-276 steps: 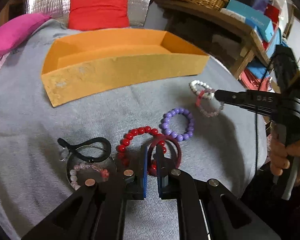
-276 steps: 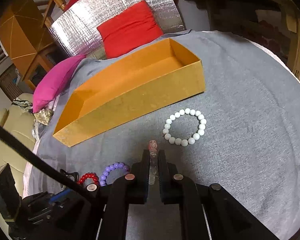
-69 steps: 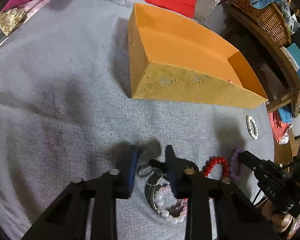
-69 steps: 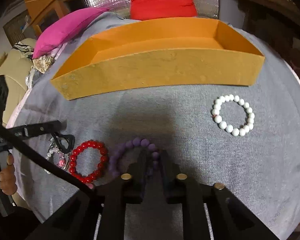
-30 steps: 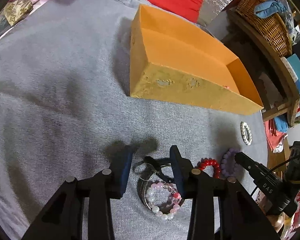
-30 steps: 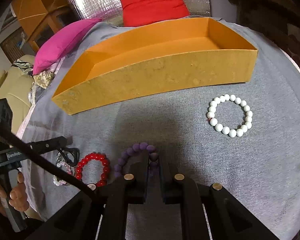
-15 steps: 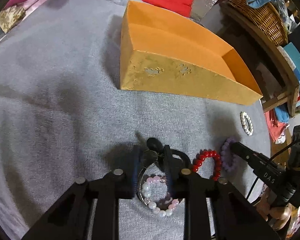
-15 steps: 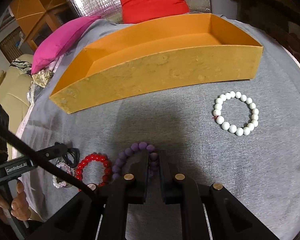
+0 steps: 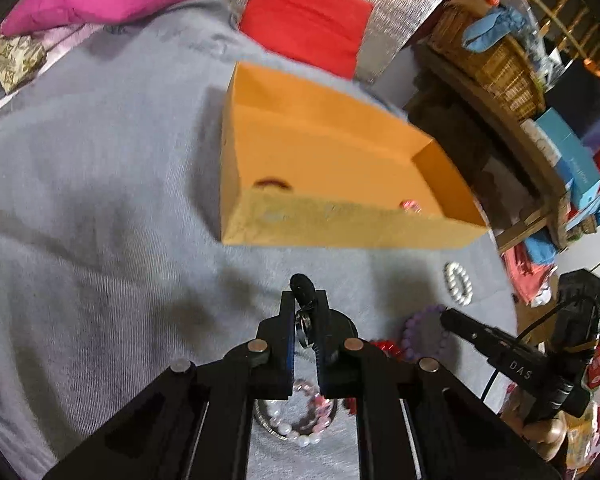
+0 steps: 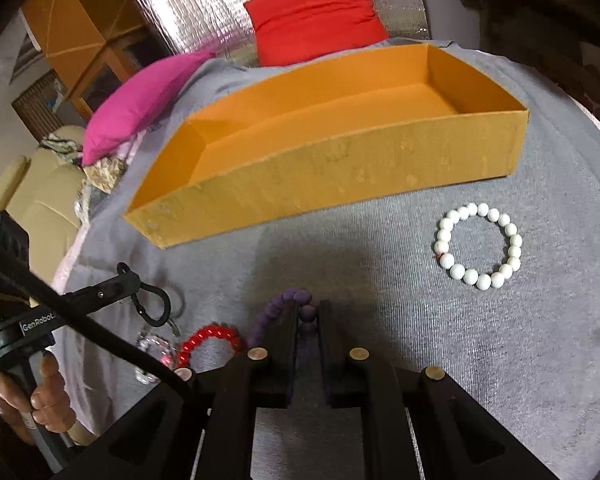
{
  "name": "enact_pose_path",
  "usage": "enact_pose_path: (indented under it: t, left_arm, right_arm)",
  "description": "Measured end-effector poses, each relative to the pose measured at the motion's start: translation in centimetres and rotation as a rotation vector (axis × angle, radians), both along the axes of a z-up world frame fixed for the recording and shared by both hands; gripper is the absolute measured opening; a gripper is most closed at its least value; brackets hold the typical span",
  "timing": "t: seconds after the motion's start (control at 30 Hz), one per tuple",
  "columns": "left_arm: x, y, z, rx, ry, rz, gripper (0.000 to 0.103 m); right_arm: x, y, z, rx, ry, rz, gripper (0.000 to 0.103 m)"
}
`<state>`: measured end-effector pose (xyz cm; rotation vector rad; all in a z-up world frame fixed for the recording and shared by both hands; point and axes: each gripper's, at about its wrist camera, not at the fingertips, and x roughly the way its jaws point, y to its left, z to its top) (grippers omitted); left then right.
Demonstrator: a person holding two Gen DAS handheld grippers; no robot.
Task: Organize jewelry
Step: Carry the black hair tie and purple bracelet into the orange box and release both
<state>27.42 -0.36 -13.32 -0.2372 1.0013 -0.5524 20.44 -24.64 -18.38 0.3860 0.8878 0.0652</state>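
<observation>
Compared with 0.5 s ago, the left gripper (image 9: 304, 306) has lifted away from the grey cloth (image 9: 100, 240) with the black clasp (image 9: 302, 286) pinched between its fingers, and a small metal ring hangs in the gap under the clasp. Then, its tips sat down among the jewelry with the jaws a little apart; now they are nearly together, clamped on the clasp. The pink and white bead bracelet (image 9: 300, 420) that lay just under those tips stays on the cloth, below the fingers at the near edge of the left wrist view. That view has also tilted enough to look into the orange box (image 9: 340, 168), where 2 small reddish pieces lie against the near wall; they are too blurred to name.

The right gripper (image 10: 309, 314) is much as it was: jaws narrow, closed on the purple bead bracelet (image 10: 284, 300), whose loop curves out to the left of the fingertips. In the right wrist view the red bead bracelet (image 10: 208, 338) lies on the cloth just left of the purple one, and the white bead bracelet (image 10: 480, 246) lies well apart to the right, near the box's front wall. The box stands at the far side of the cloth.
</observation>
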Motion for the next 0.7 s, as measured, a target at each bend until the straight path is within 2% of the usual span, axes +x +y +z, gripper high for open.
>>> enact_pose_path:
  t: [0.27,0.43,0.53,0.7]
  left_arm:
    - [0.2,-0.3,2.1,-0.030,-0.108,0.025,0.009]
    - [1.7,-2.0,3.8,-0.013,-0.205,0.058,0.009]
    - [2.6,-3.1,4.6,-0.001,-0.257,0.083,0.009]
    - [4.1,-5.4,3.7,0.008,-0.232,0.080,0.009]
  right_arm:
    - [-0.8,-0.8,2.9,0.043,-0.125,-0.028,0.011]
    - [-0.7,-2.4,5.9,0.087,-0.264,-0.078,0.011]
    - [0.1,-2.8,7.1,0.116,-0.303,-0.108,0.011]
    - [3.0,-2.4,7.5,0.150,-0.302,-0.110,0.011]
